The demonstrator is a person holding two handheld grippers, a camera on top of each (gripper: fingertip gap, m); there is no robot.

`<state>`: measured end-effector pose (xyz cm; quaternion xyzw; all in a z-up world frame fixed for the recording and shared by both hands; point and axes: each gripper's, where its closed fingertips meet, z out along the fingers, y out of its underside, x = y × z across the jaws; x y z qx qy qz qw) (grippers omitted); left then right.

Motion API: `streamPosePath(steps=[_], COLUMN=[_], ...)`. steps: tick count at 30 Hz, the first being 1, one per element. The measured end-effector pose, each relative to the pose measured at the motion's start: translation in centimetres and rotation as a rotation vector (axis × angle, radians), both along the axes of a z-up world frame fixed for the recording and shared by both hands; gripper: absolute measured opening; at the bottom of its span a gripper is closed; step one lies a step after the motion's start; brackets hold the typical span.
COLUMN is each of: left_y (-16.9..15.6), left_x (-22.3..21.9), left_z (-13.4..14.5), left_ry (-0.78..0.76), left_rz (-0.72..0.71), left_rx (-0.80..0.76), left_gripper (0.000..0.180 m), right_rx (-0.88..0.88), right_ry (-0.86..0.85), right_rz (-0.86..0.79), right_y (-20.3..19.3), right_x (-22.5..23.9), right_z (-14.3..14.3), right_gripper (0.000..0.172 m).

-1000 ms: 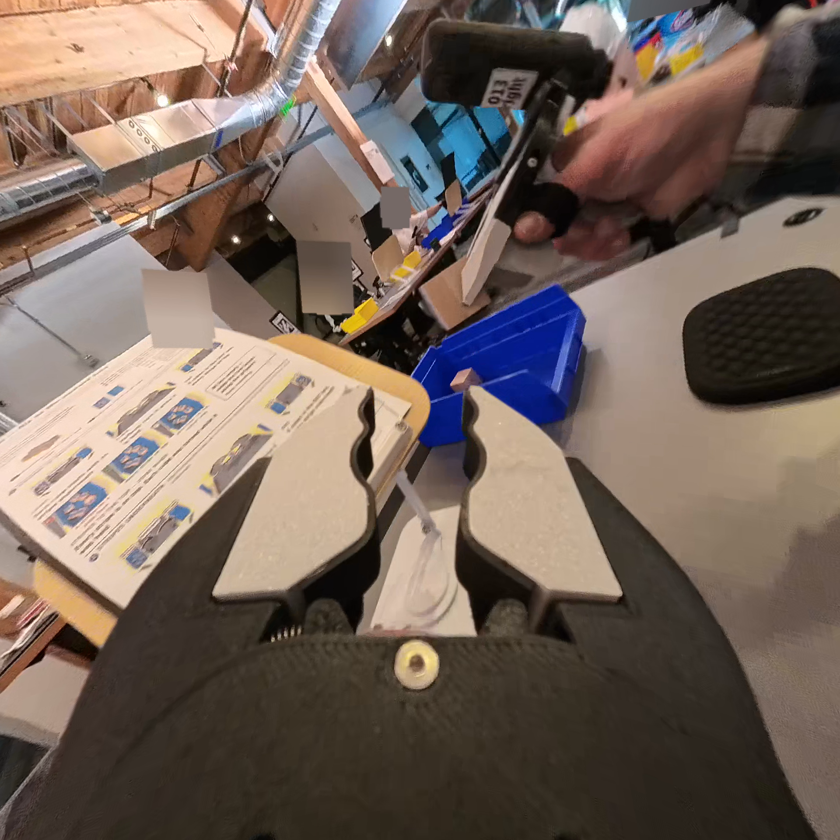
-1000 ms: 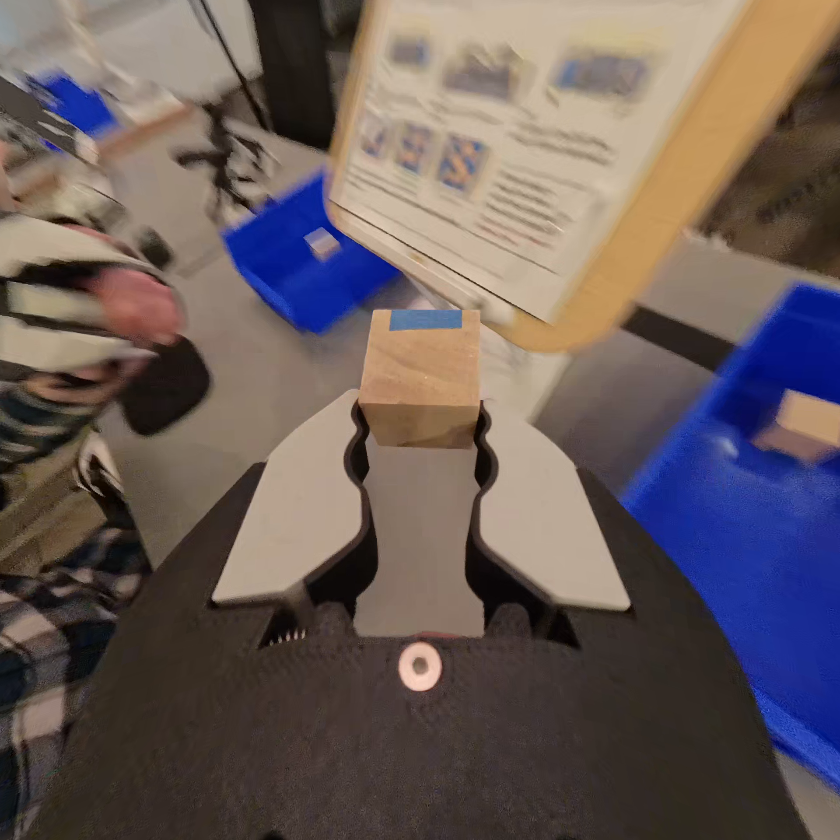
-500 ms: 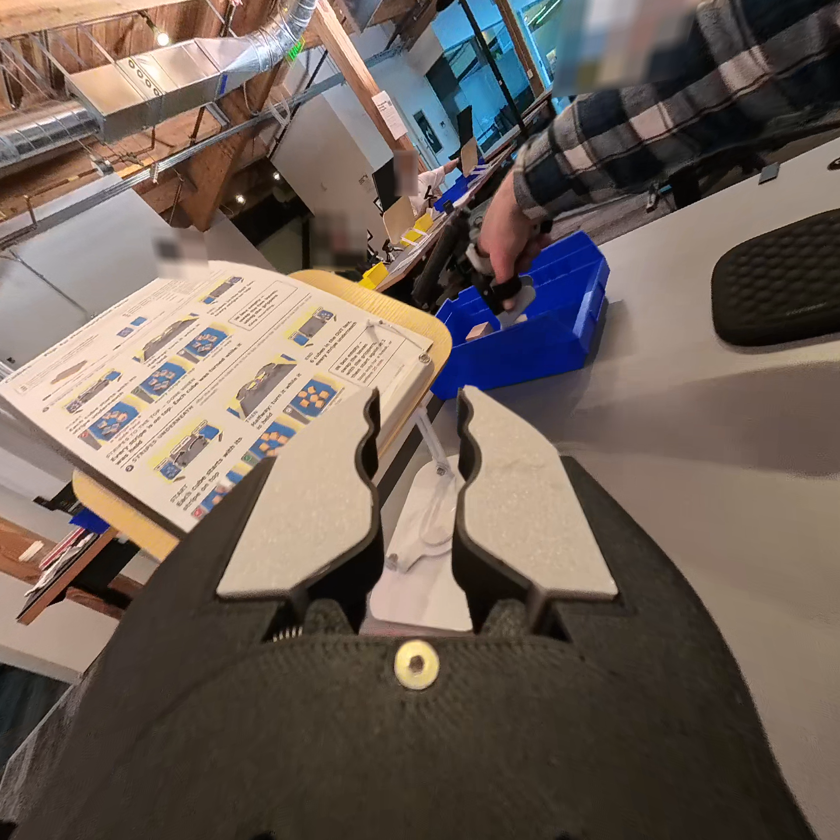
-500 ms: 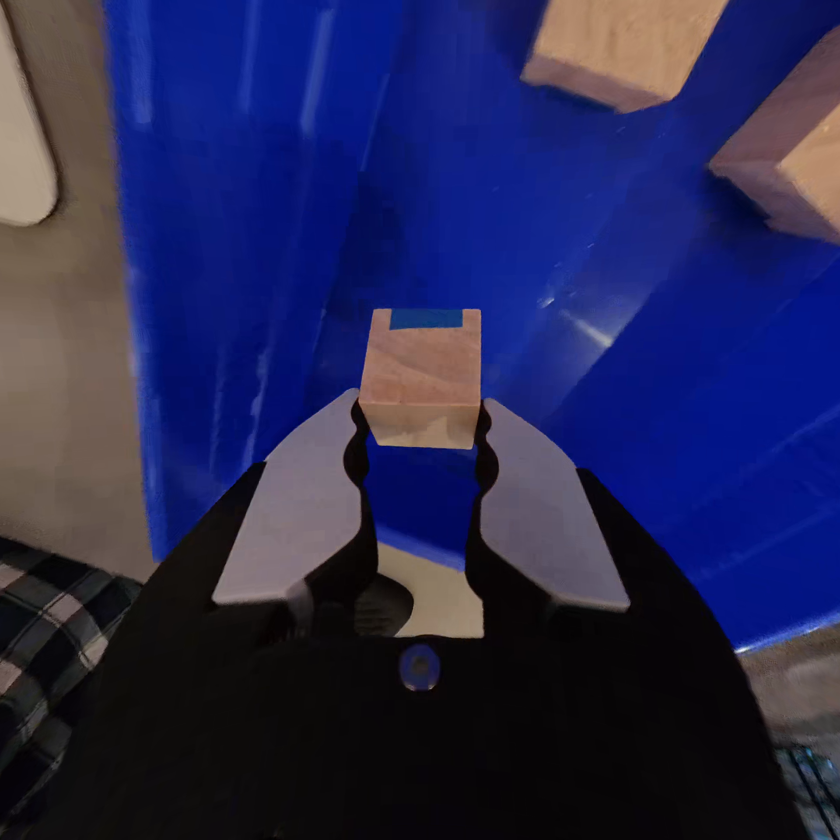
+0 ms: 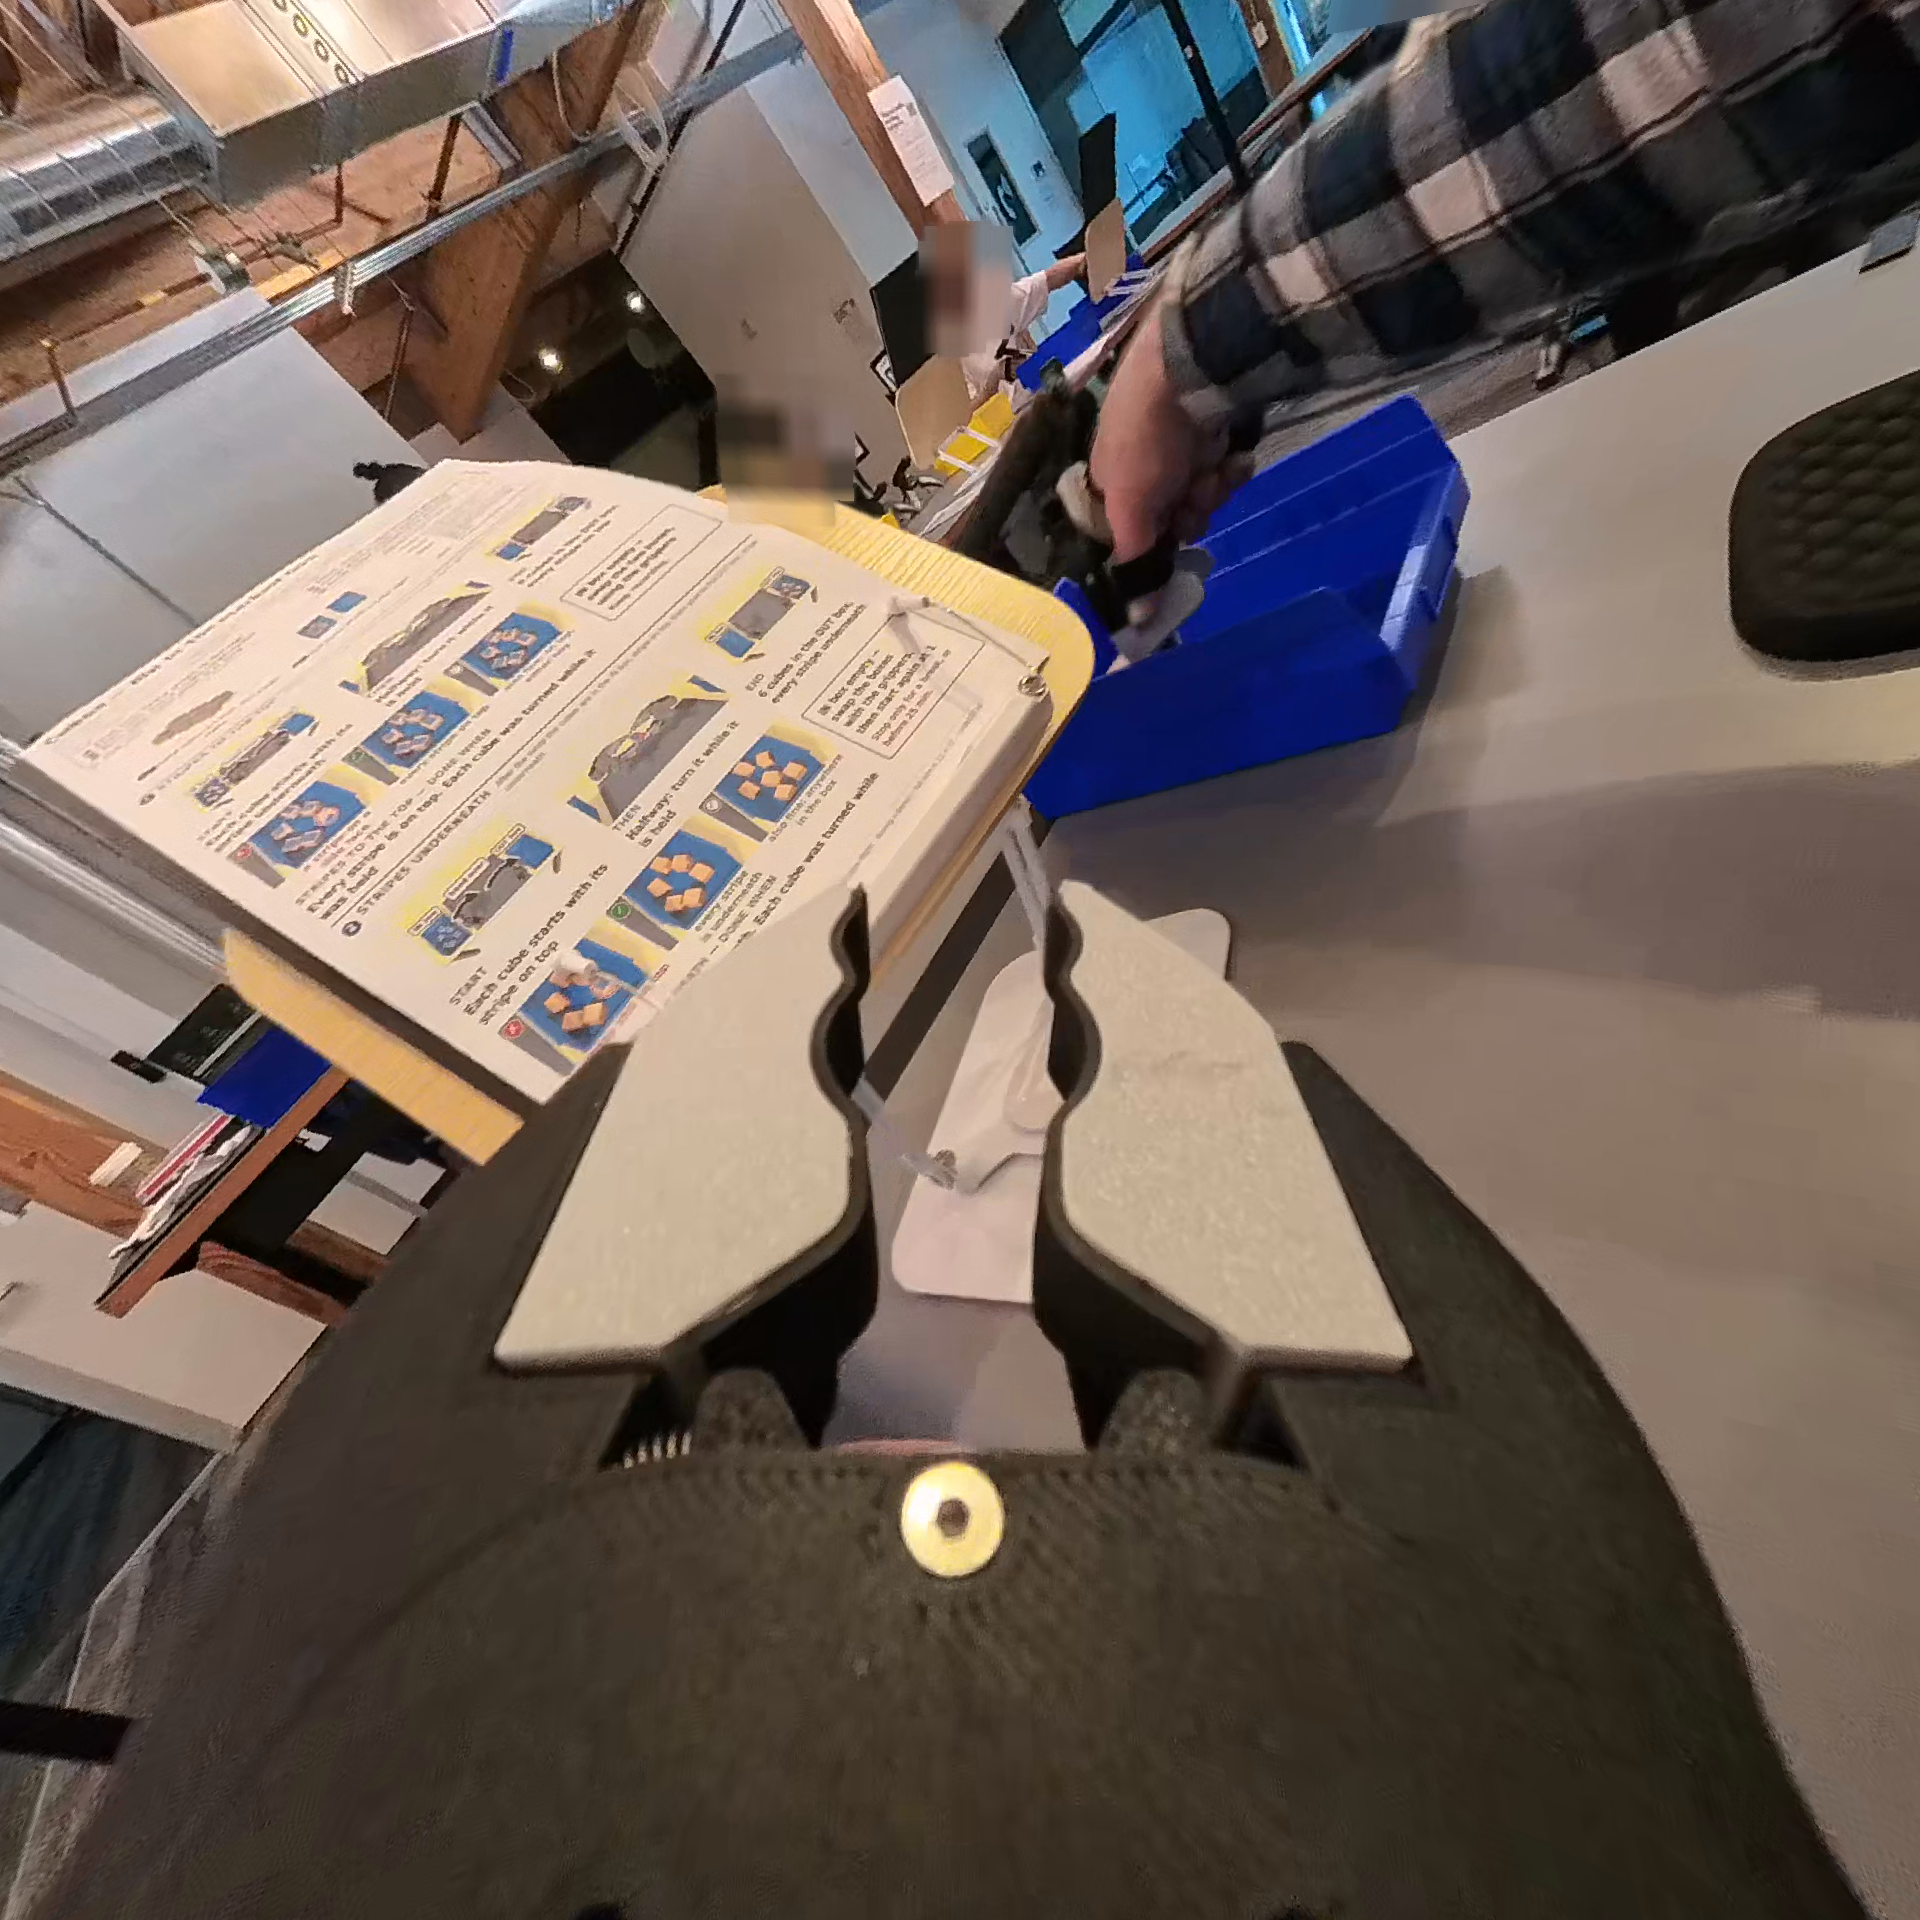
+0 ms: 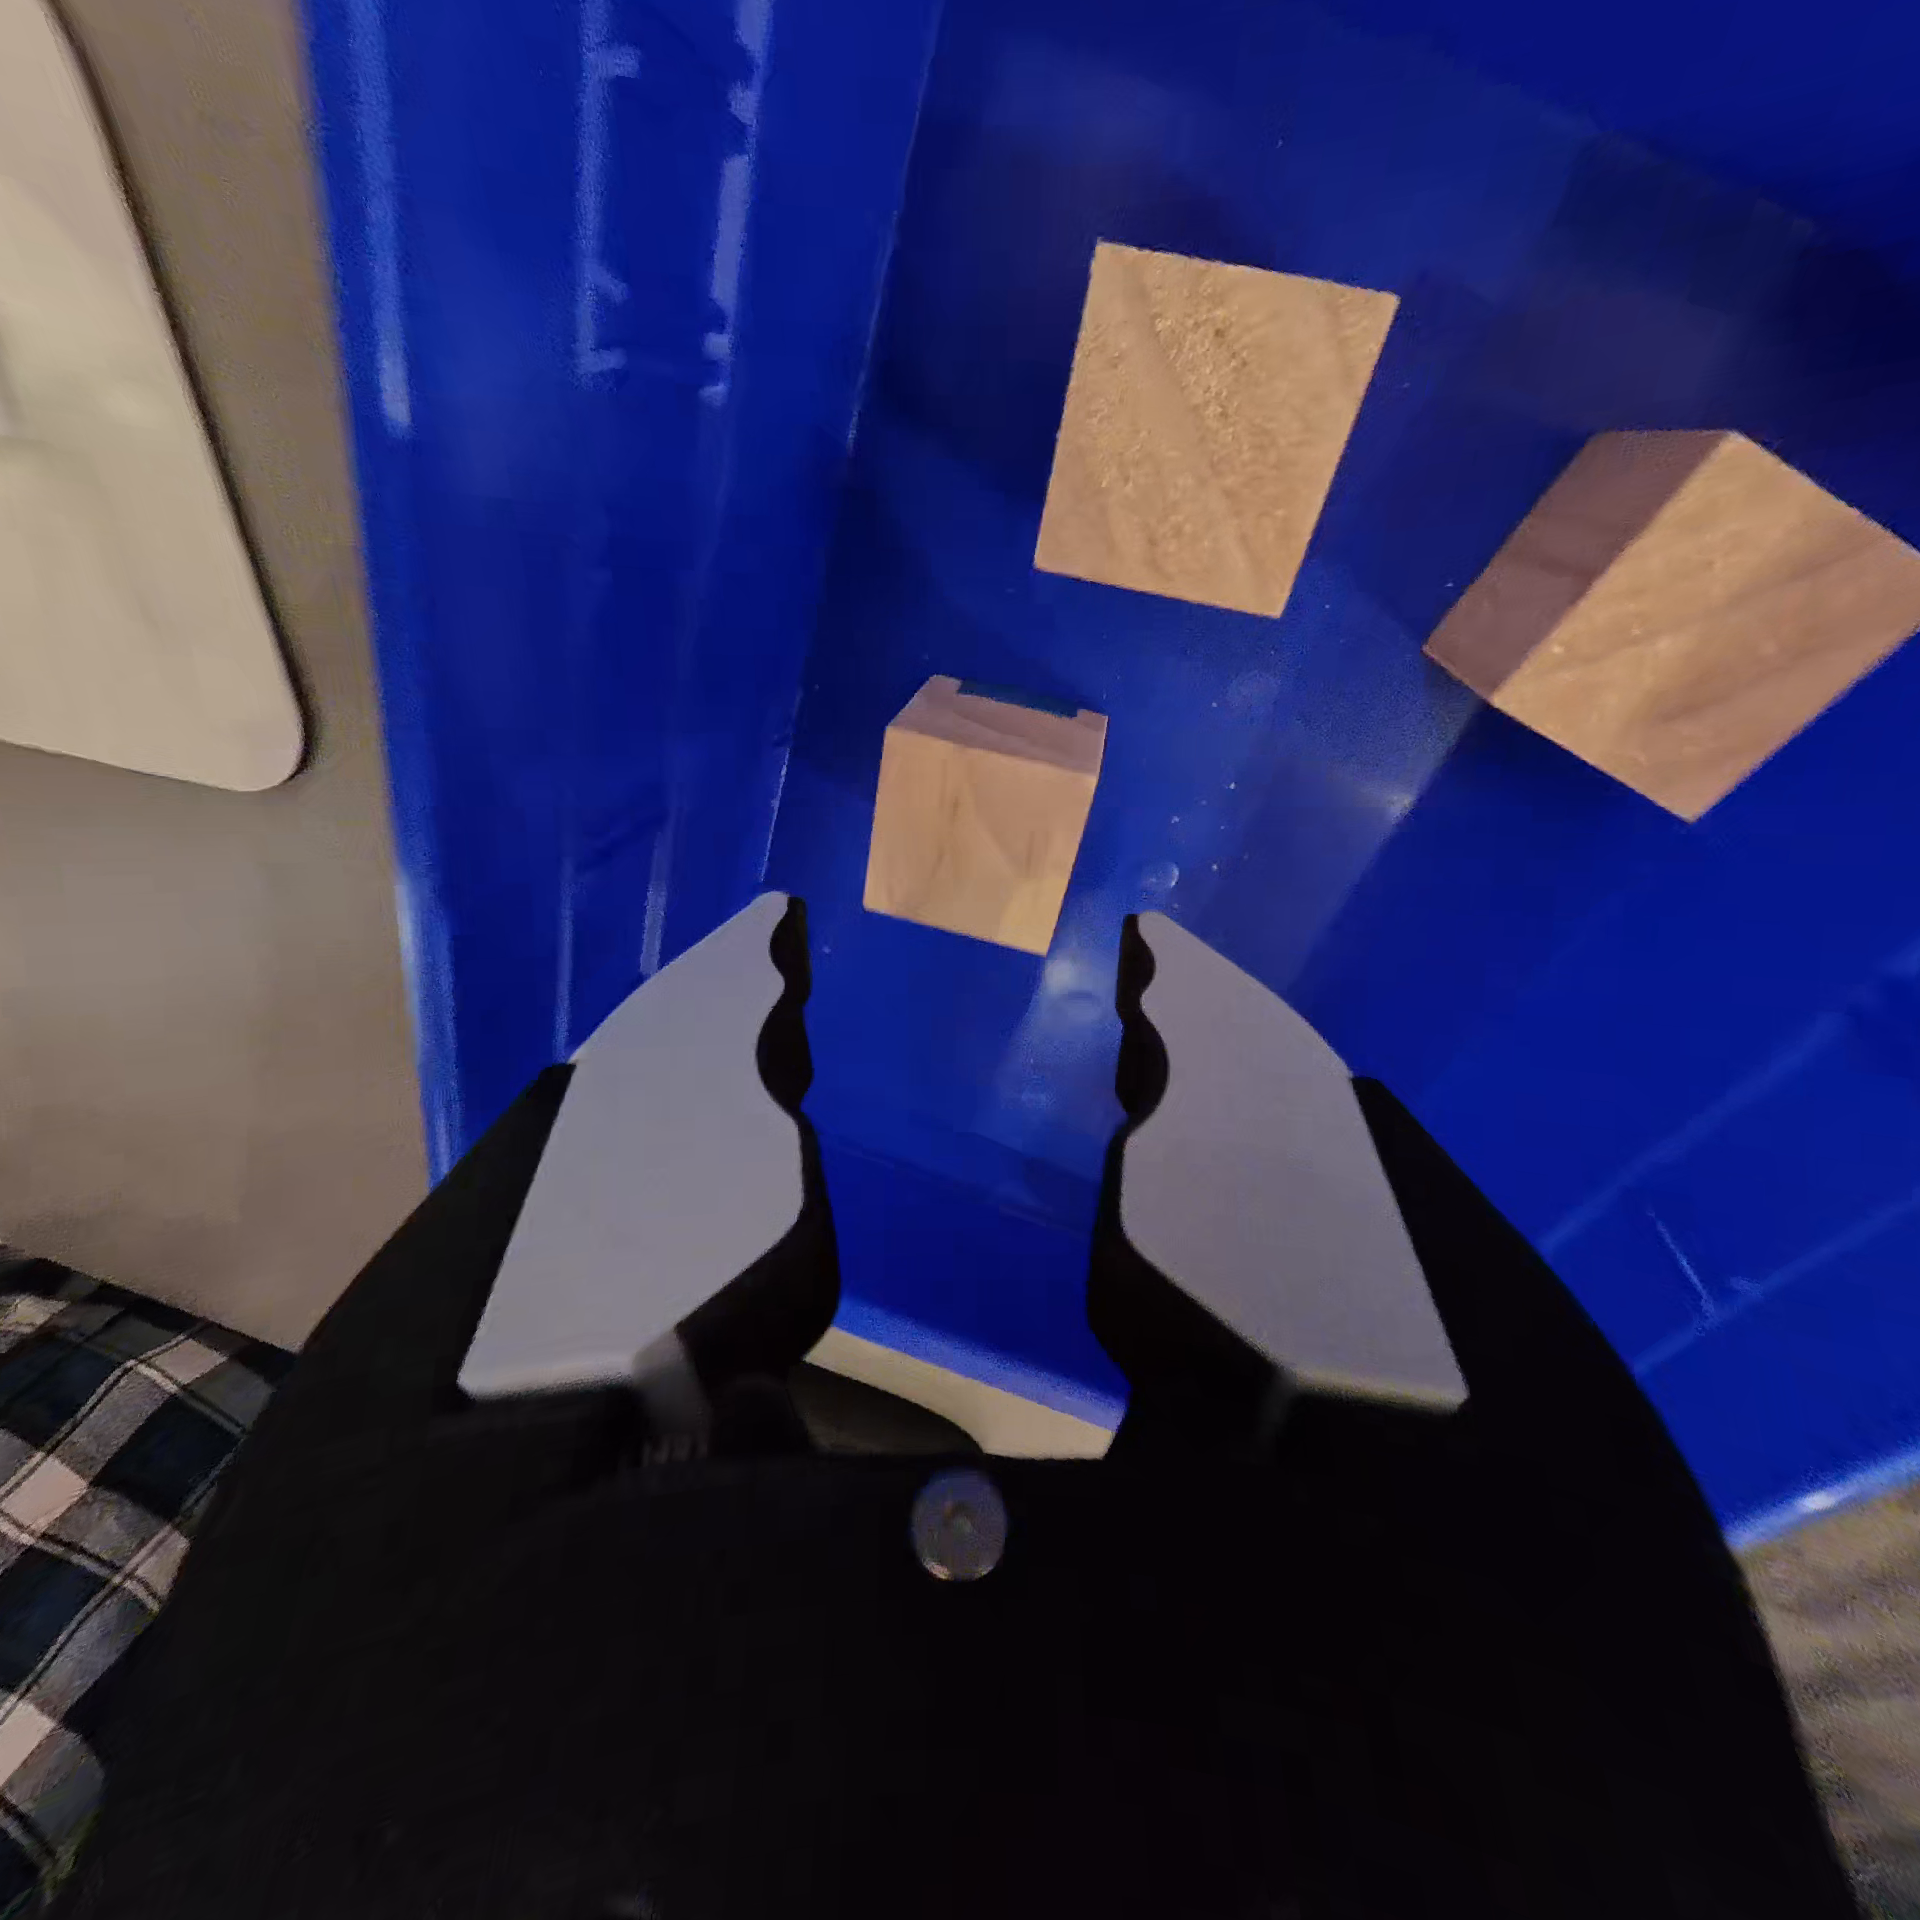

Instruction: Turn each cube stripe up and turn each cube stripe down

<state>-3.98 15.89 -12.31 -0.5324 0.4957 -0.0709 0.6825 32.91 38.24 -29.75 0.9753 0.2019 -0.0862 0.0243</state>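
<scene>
Progress looks partial, as a judgement: three wooden cubes lie on the floor of the blue bin (image 6: 623,520) in the right wrist view, none in any claw. Nearest cube (image 6: 977,821) sits just beyond the right claw (image 6: 961,935), whose fingers are spread w/ clear gap to the cube on both sides, nothing pinched. Its blue stripe (image 6: 1013,698) shows only as a thin edge at the far top, so stripe seems to face the bin floor or back wall; can't tell which for sure. Other two cubes, one farther back (image 6: 1210,426) and one at right (image 6: 1683,623), show bare wood only, no stripe visible, so prob. stripe down or hidden. How many cubes remain elsewhere: can't tell.

Left claw (image 5: 951,935) hovers over the grey tabletop (image 5: 1558,935), fingers apart w/ a narrow gap and nothing between them. It points toward an instruction sheet on a wooden board (image 5: 540,727), well apart from the bin (image 5: 1299,686), where a hand in a plaid sleeve (image 5: 1153,457) works the other claw.

Cubes: pale, light-grained wood, sharp edges, flat faces, should grip easily across opposite sides.
</scene>
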Motion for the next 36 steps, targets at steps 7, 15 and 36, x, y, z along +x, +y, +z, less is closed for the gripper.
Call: streamPosePath(steps=[7,15,36], left_y=[4.4,12.5,19.4], left_x=[-7.5,-19.0,-24.9], left_z=[0.6,-8.5,-17.4], left_ry=[0.156,0.678,1.053], left_rz=[0.253,0.353,0.389], left_rx=[0.062,-0.319,-0.568], left_gripper=[0.046,0.061,0.049], right_rx=[0.340,0.611,0.699], right_ry=[0.103,0.249,0.492], right_rz=[0.082,0.295,0.463], right_y=[-3.0,-12.5,-20.5], right_x=[-1.3,-8.0,-15.6], right_z=[7.7,13.0,13.6], right_gripper=[0.053,0.047,0.044])
